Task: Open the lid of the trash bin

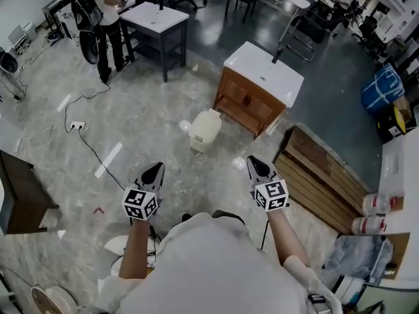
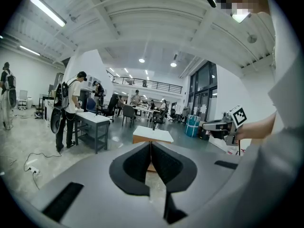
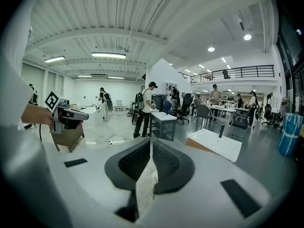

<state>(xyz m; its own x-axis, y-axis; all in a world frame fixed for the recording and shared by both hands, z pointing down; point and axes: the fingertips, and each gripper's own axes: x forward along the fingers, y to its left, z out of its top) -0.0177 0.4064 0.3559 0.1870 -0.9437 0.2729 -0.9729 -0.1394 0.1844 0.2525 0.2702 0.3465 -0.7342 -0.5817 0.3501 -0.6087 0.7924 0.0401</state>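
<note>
The person wears a white short-sleeved shirt [image 1: 216,260] and a dark band [image 1: 318,300] on the right wrist. The left gripper [image 1: 156,169] and right gripper [image 1: 253,162] look alike: a pale grey body with black rectangular patches, black pointed jaws with finely ribbed inner faces, and a white cube [image 1: 140,203] printed with black square markers. A thin dark cable [image 1: 264,231] hangs beneath the right one.

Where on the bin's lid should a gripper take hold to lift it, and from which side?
Likely the lid's near rim, coming from the person's side. The bin stands upright and shut. Its near side faces bare floor, while the cabinet crowds its far right. The hinge cannot be made out, so check for it first.
</note>
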